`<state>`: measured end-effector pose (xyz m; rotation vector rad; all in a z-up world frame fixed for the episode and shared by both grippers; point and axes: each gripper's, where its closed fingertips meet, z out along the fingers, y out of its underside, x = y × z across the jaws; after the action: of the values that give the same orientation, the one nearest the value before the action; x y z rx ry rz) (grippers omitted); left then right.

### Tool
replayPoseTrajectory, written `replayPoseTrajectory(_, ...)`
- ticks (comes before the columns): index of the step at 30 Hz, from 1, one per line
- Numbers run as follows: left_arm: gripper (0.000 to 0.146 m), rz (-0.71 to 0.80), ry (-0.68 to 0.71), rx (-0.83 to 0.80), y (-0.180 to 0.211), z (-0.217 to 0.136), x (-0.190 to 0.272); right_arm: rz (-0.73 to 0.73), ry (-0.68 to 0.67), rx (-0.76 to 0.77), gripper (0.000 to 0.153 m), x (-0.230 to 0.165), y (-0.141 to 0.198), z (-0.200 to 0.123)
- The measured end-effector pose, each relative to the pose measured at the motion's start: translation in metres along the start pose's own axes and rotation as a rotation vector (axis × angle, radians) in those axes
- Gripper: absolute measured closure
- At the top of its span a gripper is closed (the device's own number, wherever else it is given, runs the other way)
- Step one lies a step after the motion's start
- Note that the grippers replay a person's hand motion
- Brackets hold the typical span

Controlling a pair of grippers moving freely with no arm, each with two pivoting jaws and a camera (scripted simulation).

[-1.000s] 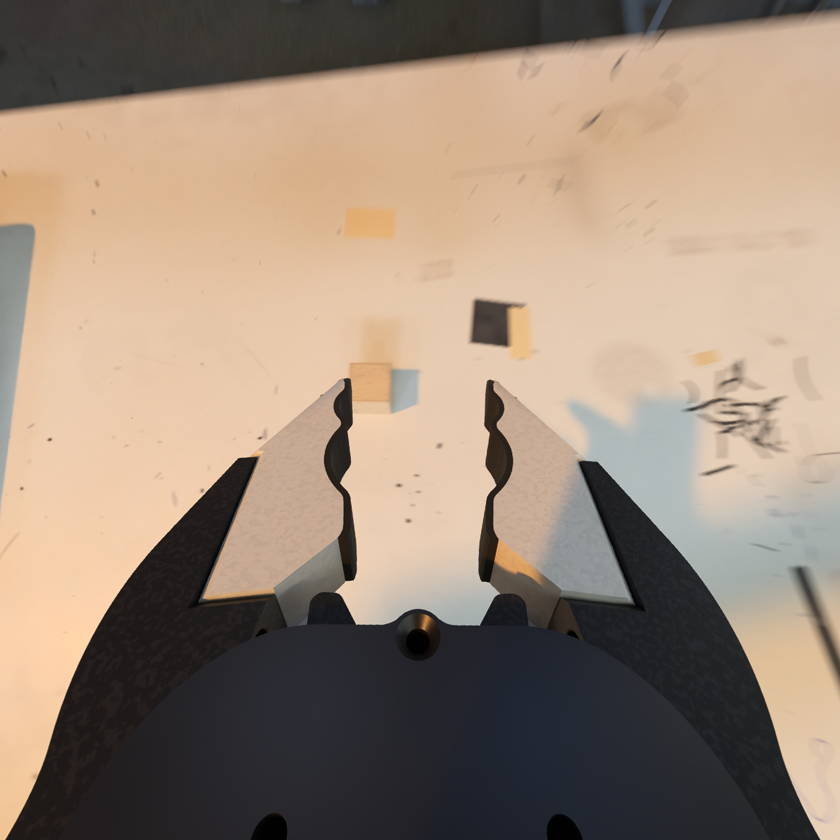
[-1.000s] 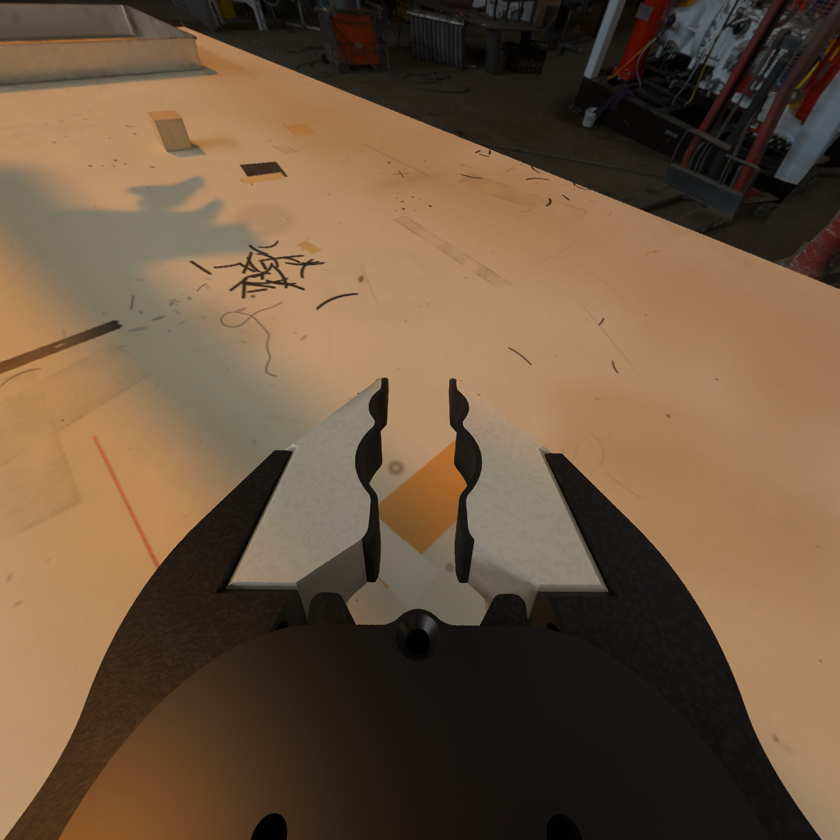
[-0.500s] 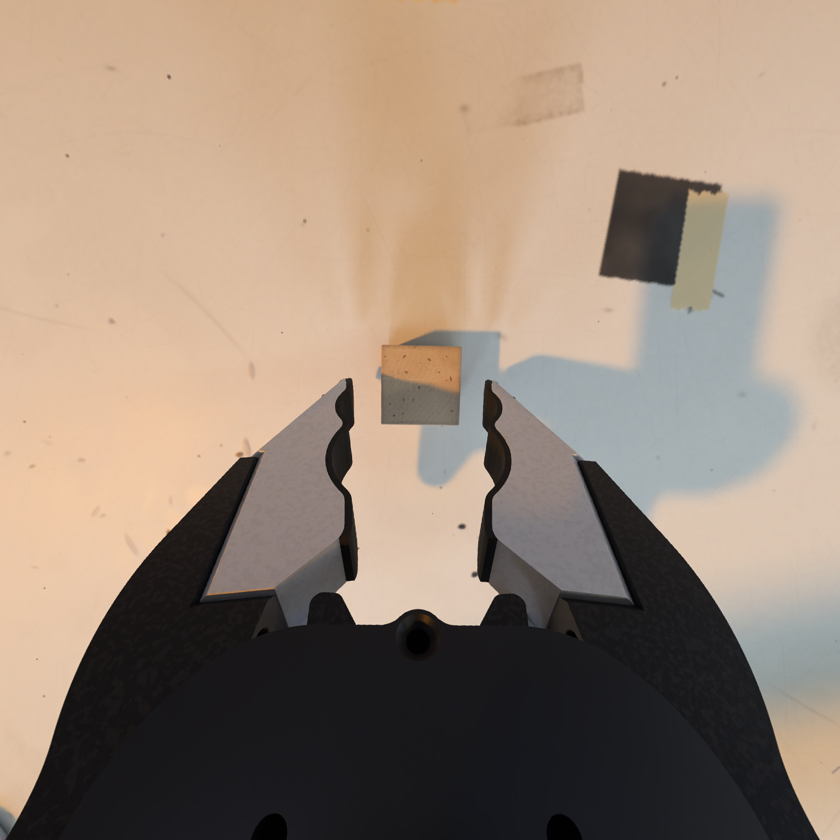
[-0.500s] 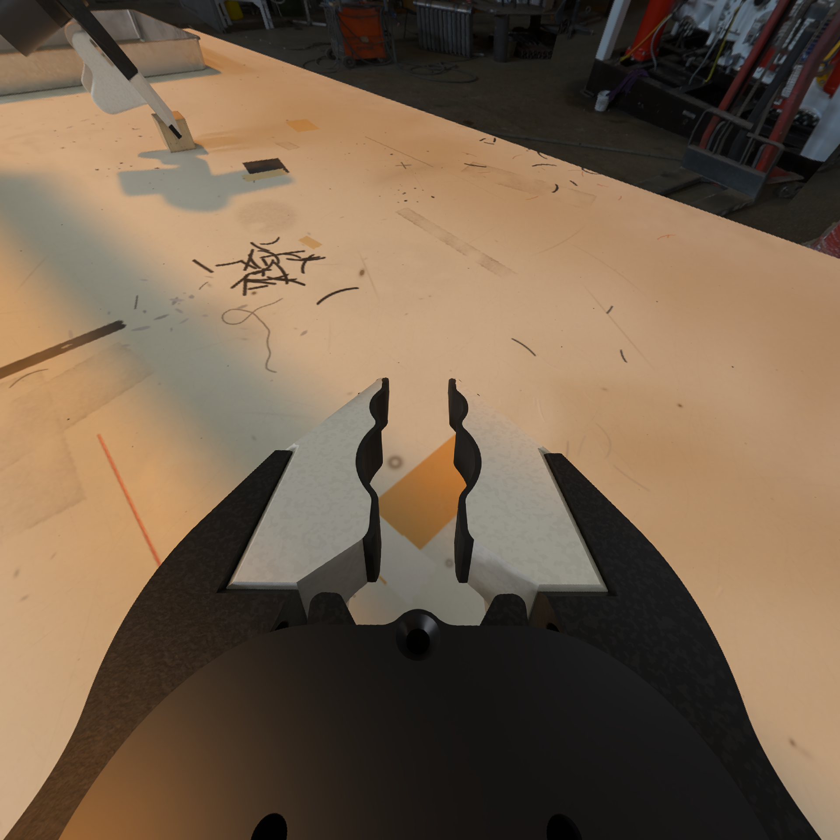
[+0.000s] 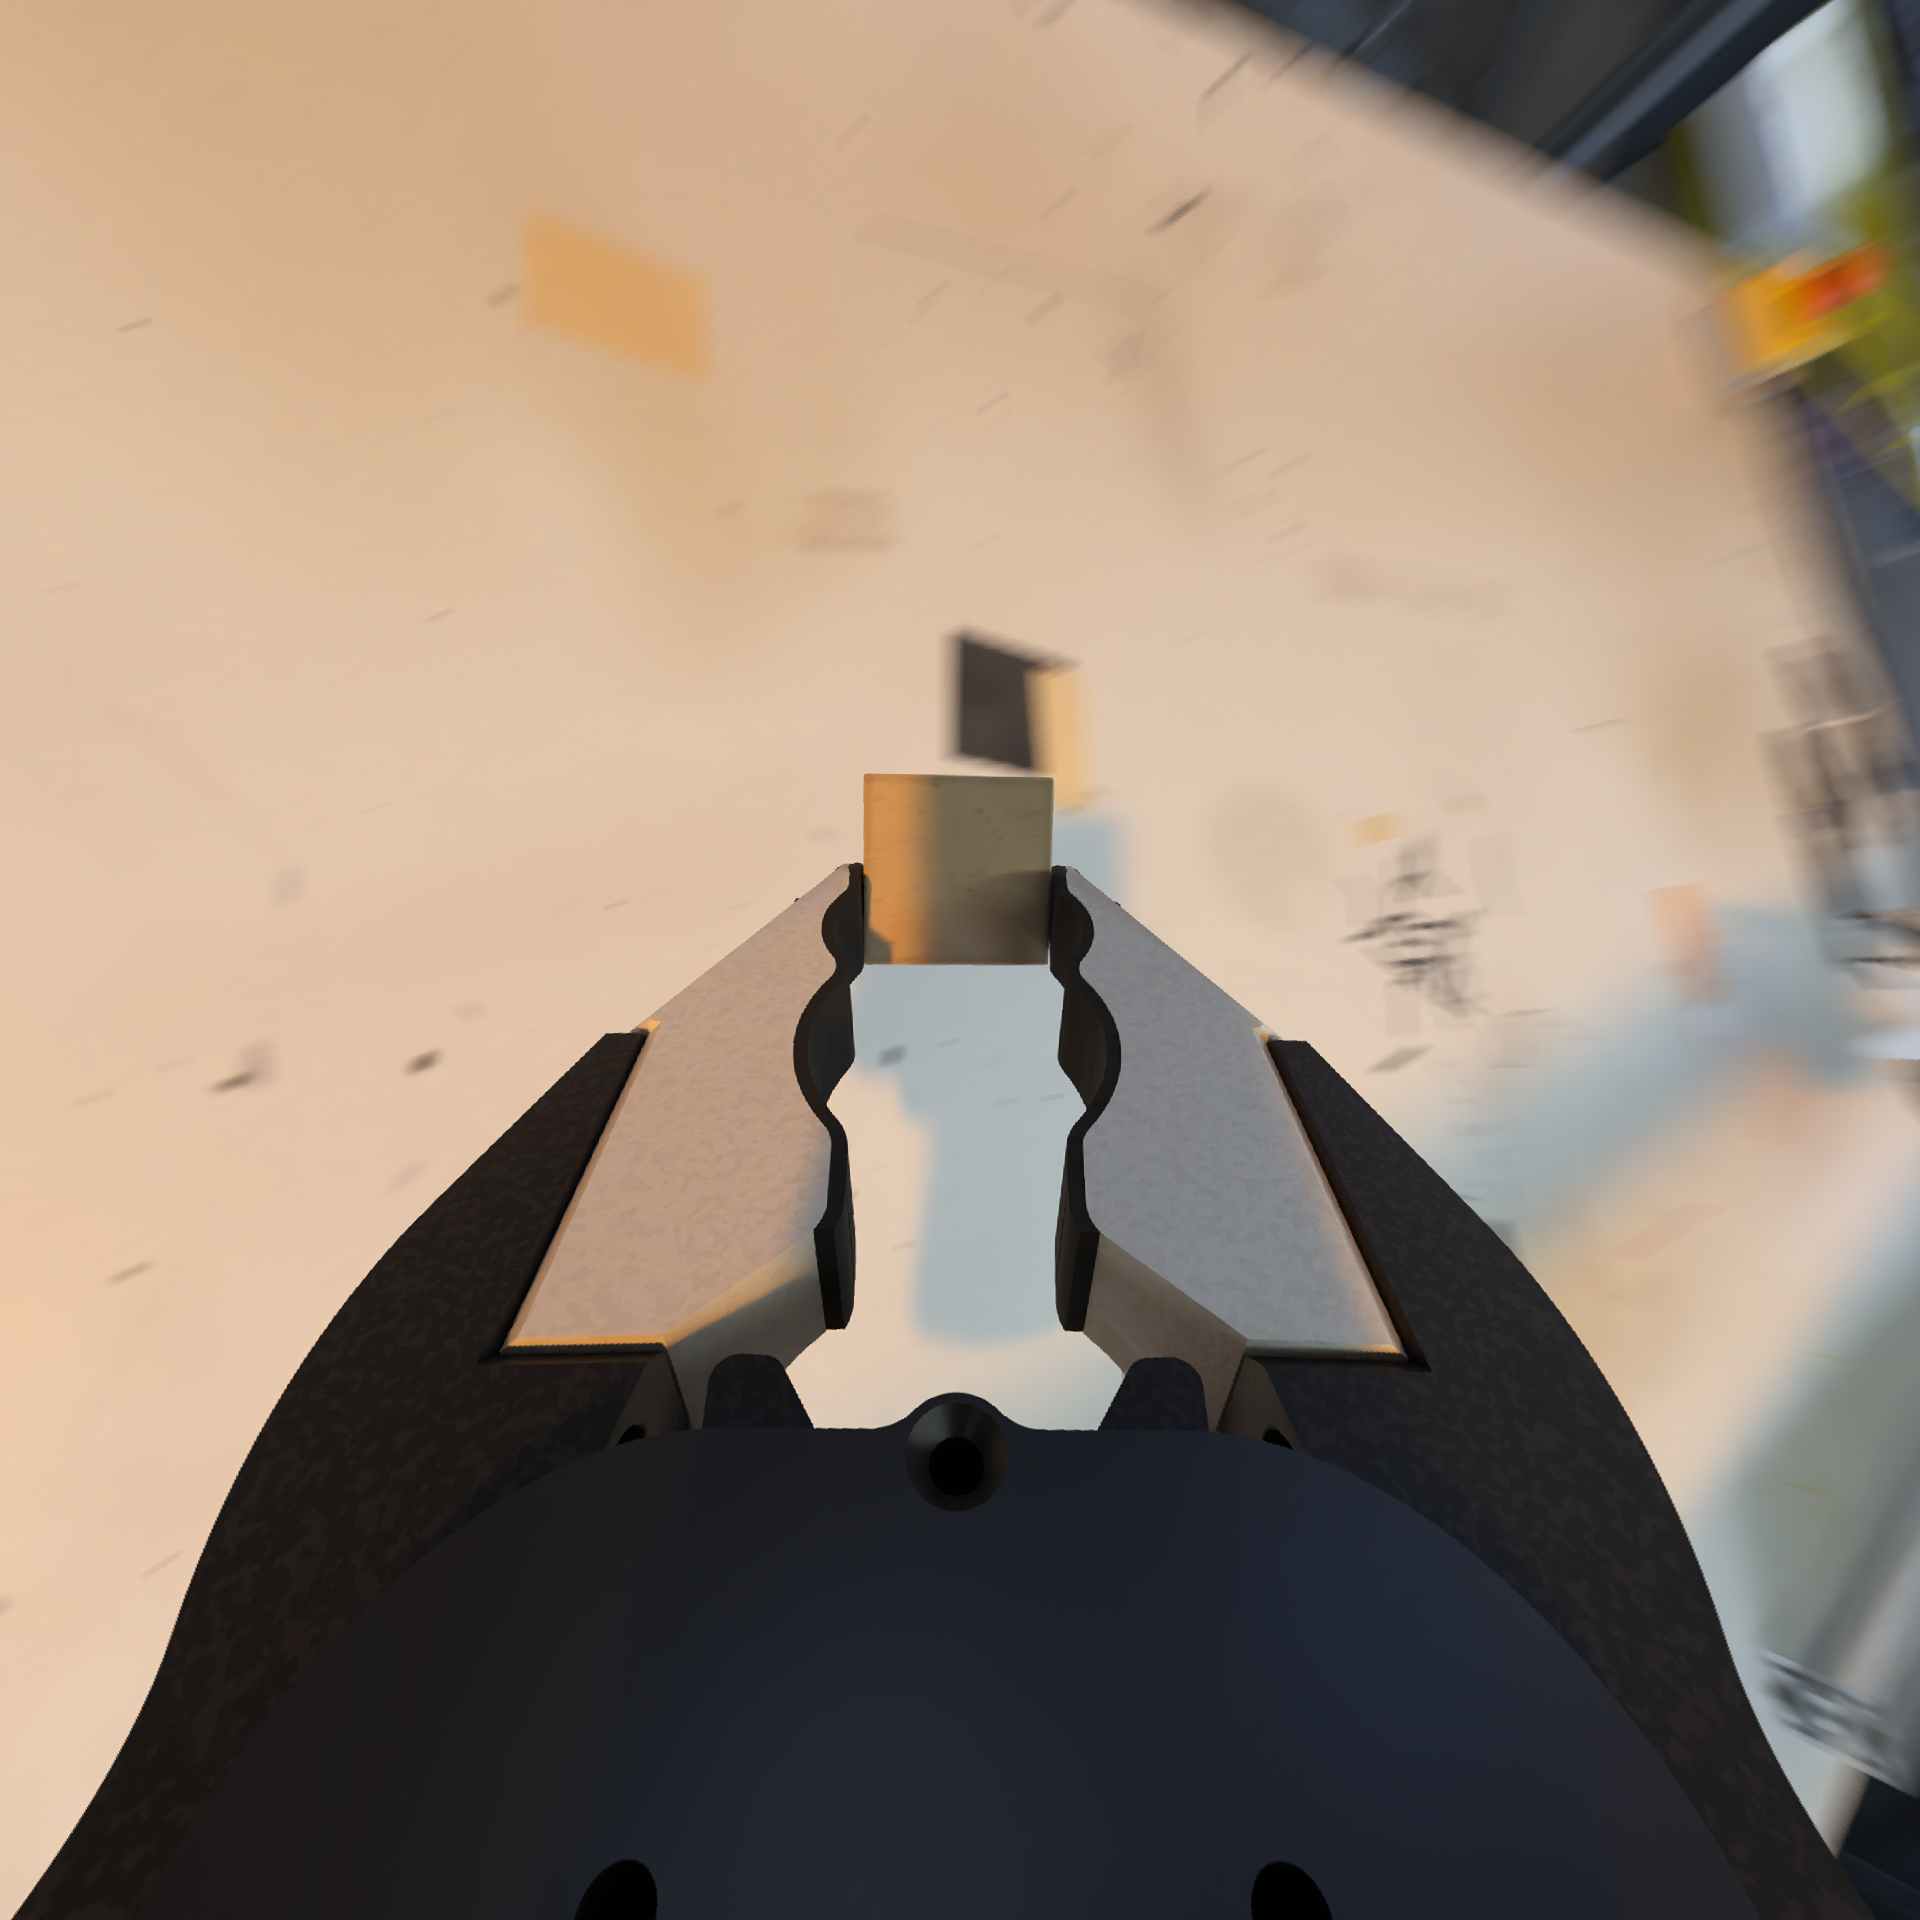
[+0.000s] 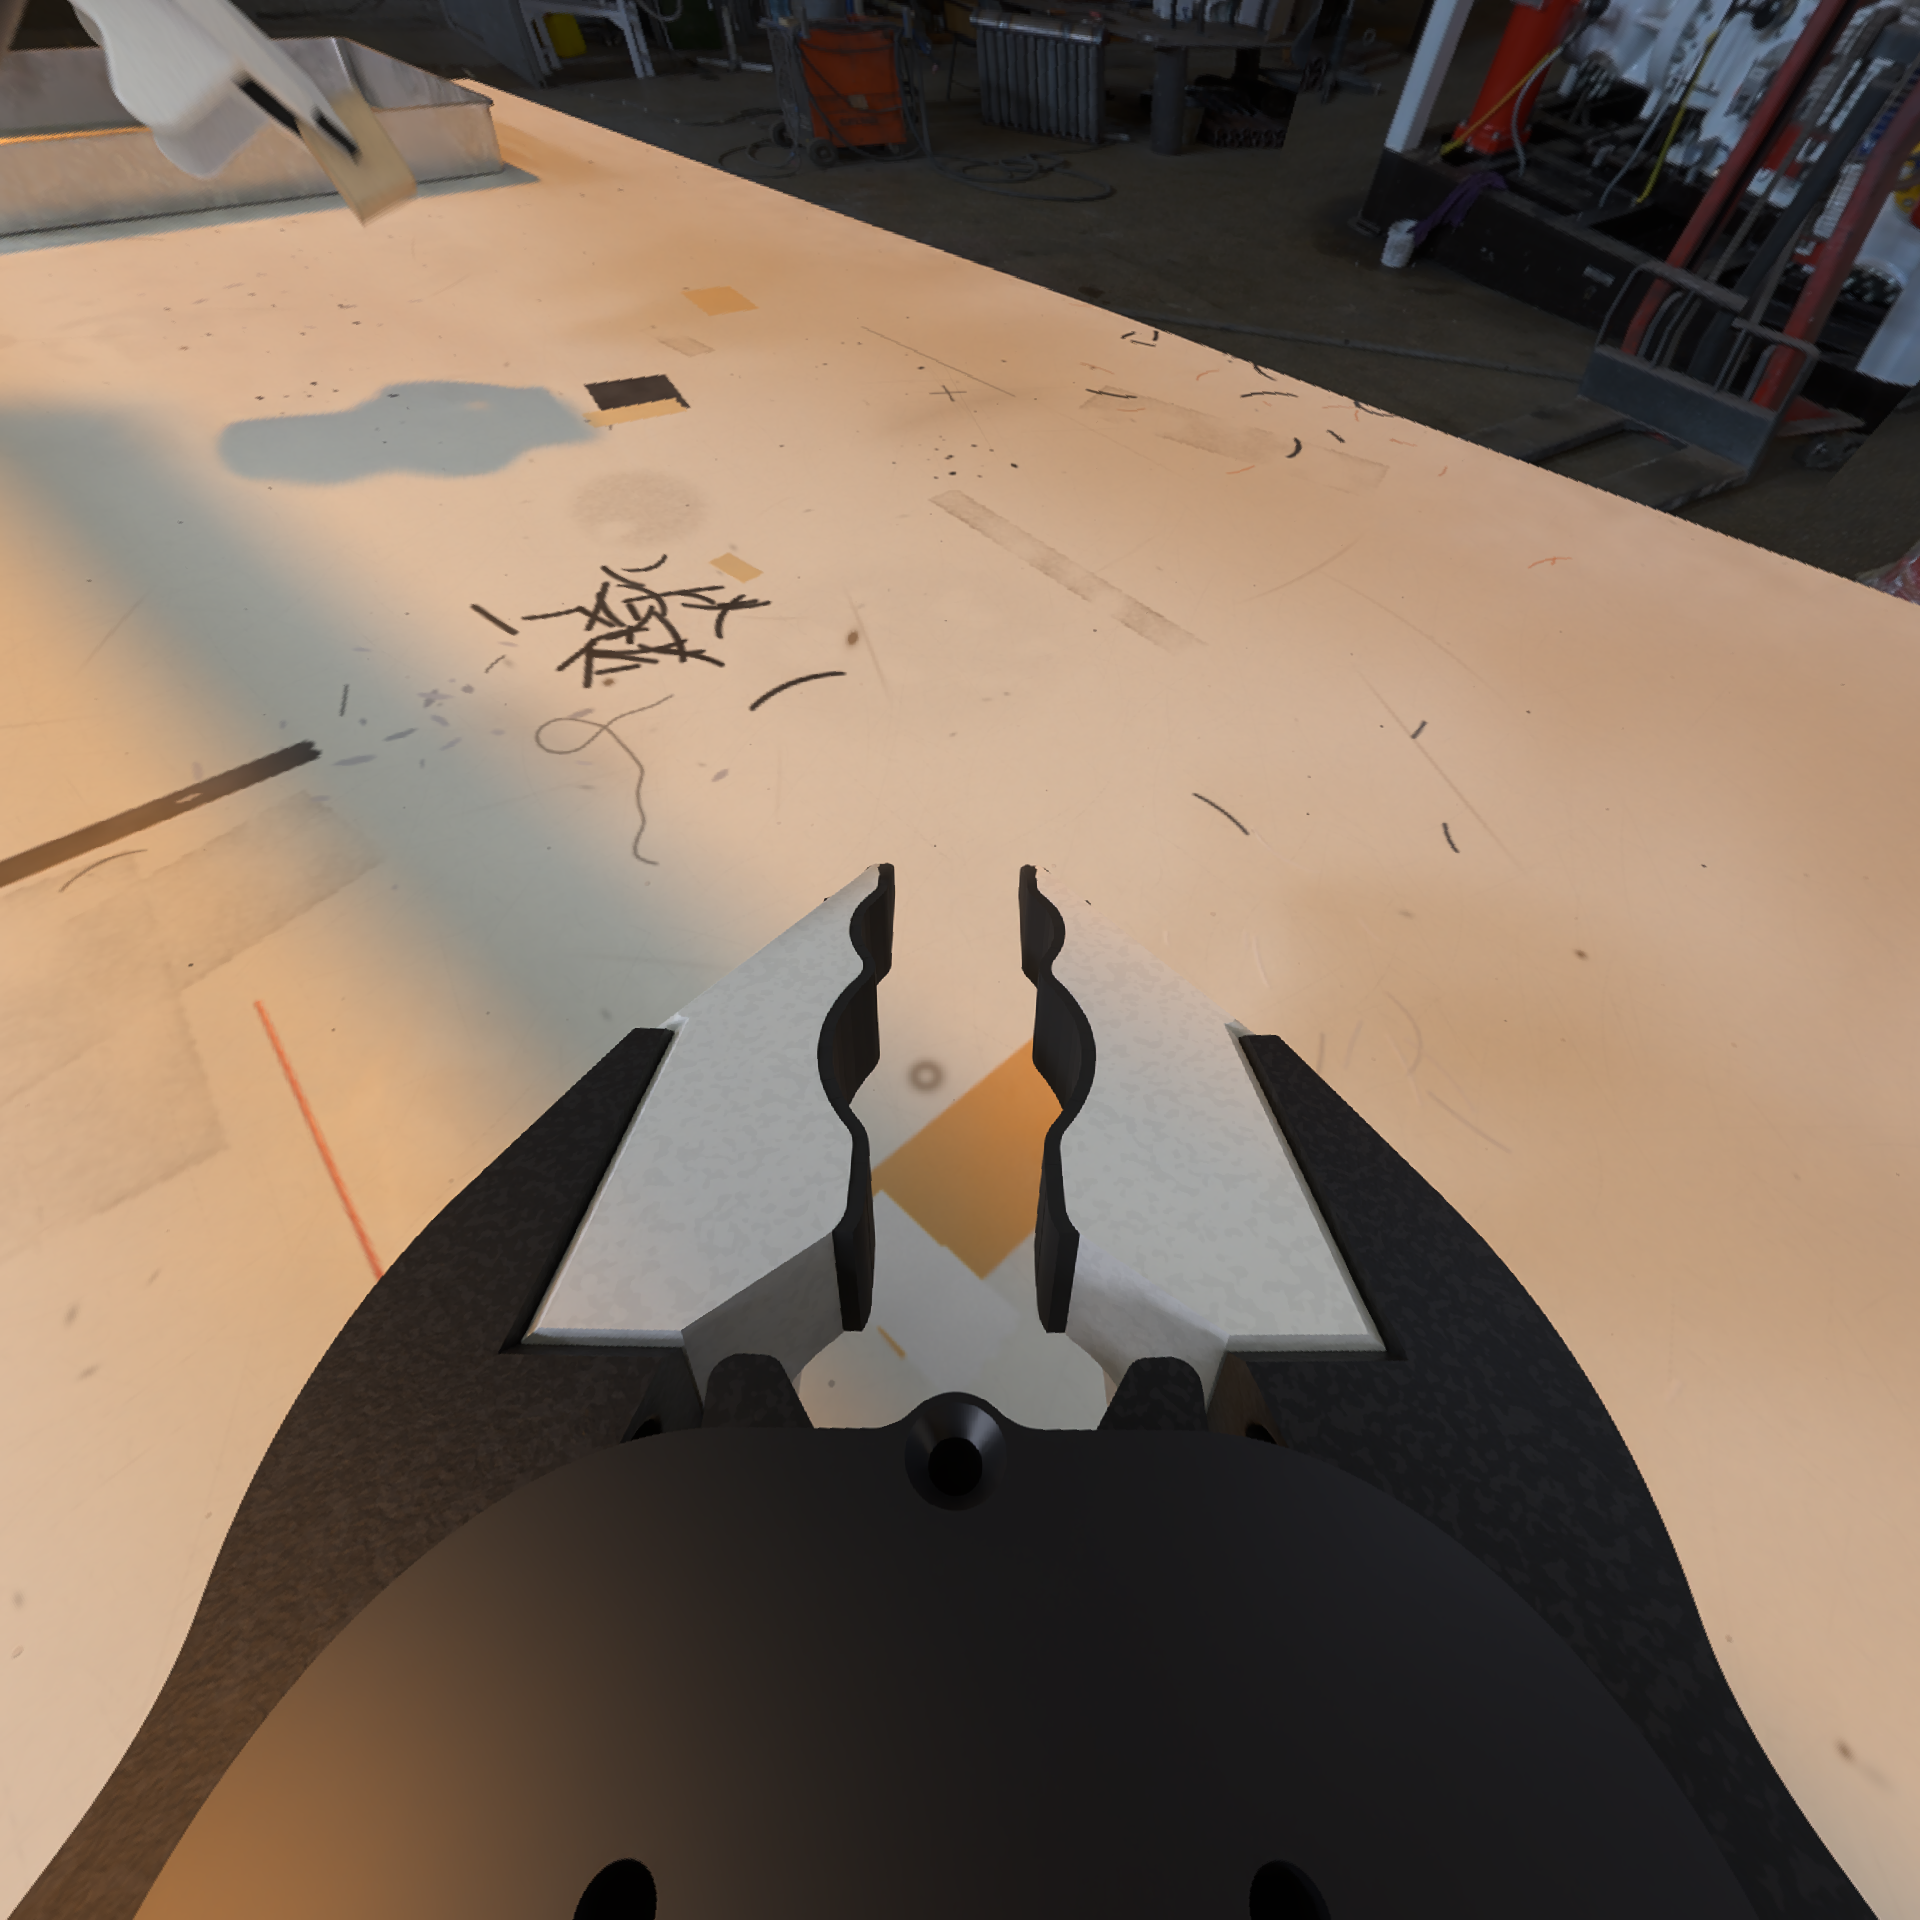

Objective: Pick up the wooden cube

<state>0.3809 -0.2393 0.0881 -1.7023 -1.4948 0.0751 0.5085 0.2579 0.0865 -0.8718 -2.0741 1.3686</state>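
The wooden cube (image 5: 956,868) is a small pale block clamped between the tips of my left gripper (image 5: 956,914), which is shut on it and holds it well above the tan tabletop (image 5: 416,623). In the right wrist view the left gripper (image 6: 312,120) shows at the top left, blurred, with the cube (image 6: 369,166) in its tips, high over its own shadow. My right gripper (image 6: 956,914) hangs low over the table's near part, its jaws a narrow gap apart and empty.
A black patch with a pale strip (image 6: 634,400) lies under the lifted cube. Several black scraps (image 6: 644,634) are scattered mid-table. A low metal tray (image 6: 436,135) stands at the far left. The table's far edge (image 6: 1351,384) borders a cluttered workshop floor.
My left gripper closed on the cube and rose with it off the table; its view is now blurred by motion. The right gripper has barely moved.
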Motion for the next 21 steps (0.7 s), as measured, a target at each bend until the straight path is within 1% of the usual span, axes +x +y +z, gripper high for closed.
replayPoseTrajectory(5,0.111,-0.152,0.601,0.291,-0.031,-0.054,0.079,-0.016,-0.002,0.004,0.129,-0.004,-0.002,-0.002)
replayPoseTrajectory(7,0.111,-0.185,0.768,0.350,-0.036,-0.072,0.097,-0.023,-0.003,0.002,0.129,-0.006,-0.003,-0.002)
replayPoseTrajectory(8,0.111,-0.192,0.821,0.370,-0.037,-0.078,0.103,-0.028,-0.002,0.003,0.129,-0.006,-0.003,-0.003)
replayPoseTrajectory(12,0.111,-0.226,0.944,0.408,-0.039,-0.093,0.119,-0.037,-0.001,0.006,0.130,-0.007,-0.004,-0.004)
replayPoseTrajectory(16,0.111,-0.214,0.973,0.396,-0.037,-0.095,0.135,-0.037,-0.005,0.006,0.130,-0.007,-0.003,-0.004)
replayPoseTrajectory(21,0.111,-0.178,1.026,0.414,-0.033,-0.094,0.169,-0.036,-0.028,0.019,0.130,-0.014,-0.008,0.000)
